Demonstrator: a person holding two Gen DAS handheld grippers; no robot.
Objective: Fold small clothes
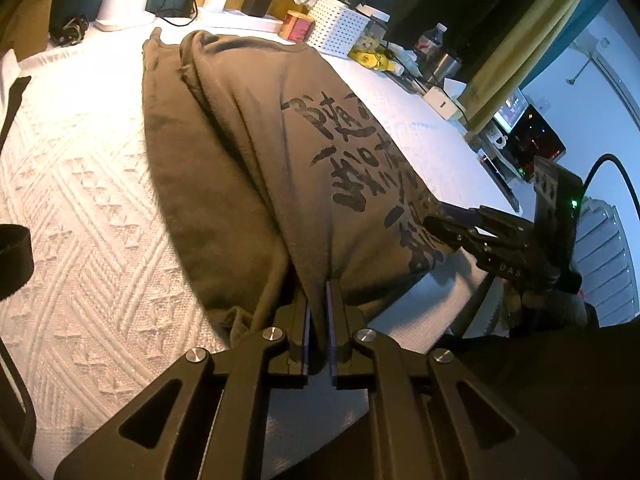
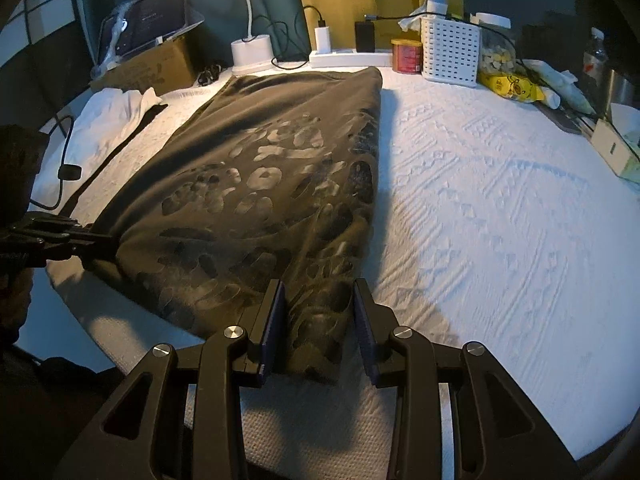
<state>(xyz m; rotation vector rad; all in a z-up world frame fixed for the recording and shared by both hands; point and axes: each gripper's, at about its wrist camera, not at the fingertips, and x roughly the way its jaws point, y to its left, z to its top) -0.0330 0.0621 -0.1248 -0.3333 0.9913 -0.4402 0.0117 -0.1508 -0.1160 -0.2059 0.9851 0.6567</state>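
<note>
The olive printed garment (image 2: 256, 184) is laid lengthwise on the white textured worktop (image 2: 500, 208). Its near edge is pinched by the left gripper (image 1: 320, 292), and the right gripper's (image 2: 320, 292) half-open jaws are clamped on a thick fold.

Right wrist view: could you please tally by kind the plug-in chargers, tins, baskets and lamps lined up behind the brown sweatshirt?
Plug-in chargers: 2, a white block and a black block
Red round tin: 1
White perforated plastic basket: 1
White gooseneck desk lamp: 1
Total: 5
</note>
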